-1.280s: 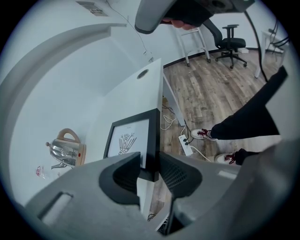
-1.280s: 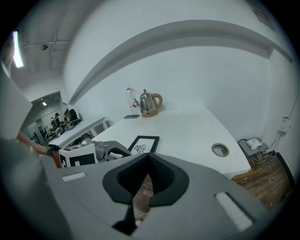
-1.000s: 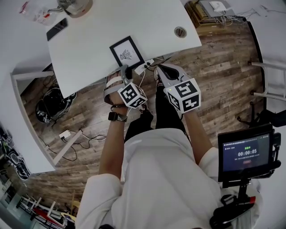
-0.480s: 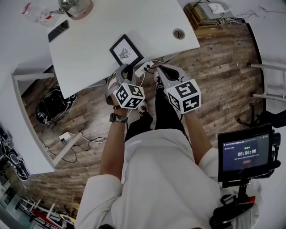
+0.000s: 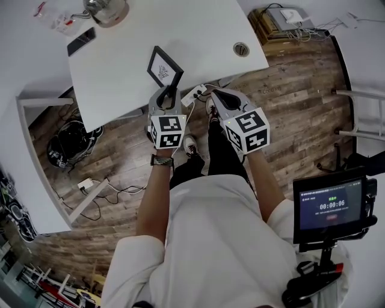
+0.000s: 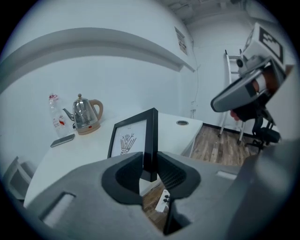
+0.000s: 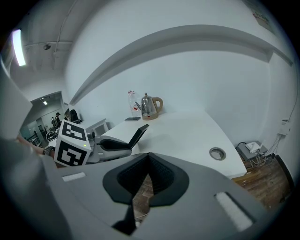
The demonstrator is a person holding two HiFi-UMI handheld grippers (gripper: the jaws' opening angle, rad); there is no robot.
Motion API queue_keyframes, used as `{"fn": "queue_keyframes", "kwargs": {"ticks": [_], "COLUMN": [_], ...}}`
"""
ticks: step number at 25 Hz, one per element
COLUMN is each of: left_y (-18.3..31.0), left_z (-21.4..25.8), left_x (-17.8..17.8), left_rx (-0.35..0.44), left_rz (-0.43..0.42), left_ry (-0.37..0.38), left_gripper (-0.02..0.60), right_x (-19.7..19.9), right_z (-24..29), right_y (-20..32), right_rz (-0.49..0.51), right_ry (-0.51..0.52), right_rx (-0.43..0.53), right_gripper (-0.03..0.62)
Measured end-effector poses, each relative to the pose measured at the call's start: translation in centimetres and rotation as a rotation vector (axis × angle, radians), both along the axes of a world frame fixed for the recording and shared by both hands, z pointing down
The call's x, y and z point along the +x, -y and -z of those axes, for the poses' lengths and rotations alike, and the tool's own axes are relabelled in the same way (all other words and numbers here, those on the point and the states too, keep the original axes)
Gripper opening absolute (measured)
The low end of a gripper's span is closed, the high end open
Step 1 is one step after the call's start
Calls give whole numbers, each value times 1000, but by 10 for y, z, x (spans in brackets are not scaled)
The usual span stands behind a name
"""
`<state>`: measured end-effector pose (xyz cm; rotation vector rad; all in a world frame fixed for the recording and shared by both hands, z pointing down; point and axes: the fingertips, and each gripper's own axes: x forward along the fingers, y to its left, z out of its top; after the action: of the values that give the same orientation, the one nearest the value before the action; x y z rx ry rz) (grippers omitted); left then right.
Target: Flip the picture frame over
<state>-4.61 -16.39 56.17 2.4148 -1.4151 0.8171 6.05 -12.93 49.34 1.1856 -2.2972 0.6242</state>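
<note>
Black picture frame (image 5: 163,68): tilted steeply up on edge over the near edge of the white table (image 5: 198,30). Our left gripper (image 5: 168,91) grasps its lower corner, and its jaws have just been closing on it. Our right gripper (image 5: 215,94), jaws pressed together and empty, hangs just off that table edge. We note a kettle (image 5: 107,7) at the table's far side.

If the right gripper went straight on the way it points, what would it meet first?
Probably the white table, near its front edge; the right gripper, jaws together and empty, aims there. Depth is unclear. The picture frame sits left of that line.
</note>
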Motion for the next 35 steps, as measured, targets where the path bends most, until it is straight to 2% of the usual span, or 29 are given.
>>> {"fn": "queue_keyframes", "kwargs": {"ticks": [10,16,21,28,35], "left_y": [-2,-6,-12,-22,-30], "left_z": [17,25,23,12,3], "left_x": [-1,-7,-14,-22,-29], "left_rx": [29,57,53,46,48], "left_rz": [137,226,298,362,397], "left_ry": [-345,-580,-749,-854,-880], "left_gripper": [95,94,84,83,84], "right_x": [-5,-7,-12,-15,-20], "right_z": [-3,-5,-5,-7,-9], "right_y": [-3,-6,-6,-10,-14], "right_rz": [34,52,78,104,120], "right_ry": [-10,-11,-18,-26,-27], "right_rx": [-7,-14,-12,-14,-18], "right_gripper": [2,2,2,2,2]}}
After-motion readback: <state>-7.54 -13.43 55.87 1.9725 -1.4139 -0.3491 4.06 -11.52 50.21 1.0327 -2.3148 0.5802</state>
